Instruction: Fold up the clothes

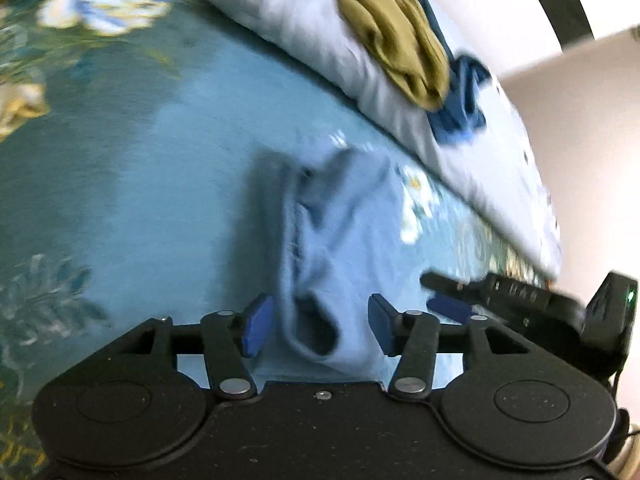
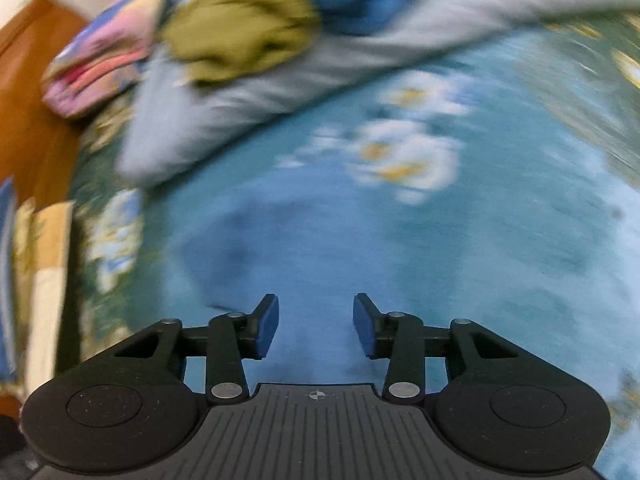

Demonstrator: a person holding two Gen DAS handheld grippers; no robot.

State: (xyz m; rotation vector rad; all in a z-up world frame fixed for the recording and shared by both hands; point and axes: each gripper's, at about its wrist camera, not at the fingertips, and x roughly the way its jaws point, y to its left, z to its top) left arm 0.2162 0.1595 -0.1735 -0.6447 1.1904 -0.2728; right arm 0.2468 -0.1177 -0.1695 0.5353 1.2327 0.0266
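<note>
A crumpled light-blue cotton garment (image 1: 320,256) lies on the teal floral bedsheet (image 1: 160,184), bunched into a long narrow heap. Its long axis runs straight away from the left gripper (image 1: 318,330), the near end rumpled into an open fold between the blue pads, the far end pointing toward the pale grey-white bedding (image 1: 320,36) piled across the back of the bed. The left gripper's fingers stand apart with the cloth's near end lying in the gap; whether either pad touches it is hard to tell through the blur.

The right gripper (image 2: 316,328) hangs over bare sheet, fingers spread wide, nothing between them. It also shows at the right edge of the left wrist view, just beside the garment, a small green light lit on its body.

On the pale bedding sit a bunched olive-green garment (image 1: 396,36) and a darker blue garment (image 1: 460,100), touching each other. A pink and blue patterned pillow (image 2: 100,60) rests against the orange-brown wooden headboard (image 2: 32,92). No writing or labels can be read; both views are smeared.
</note>
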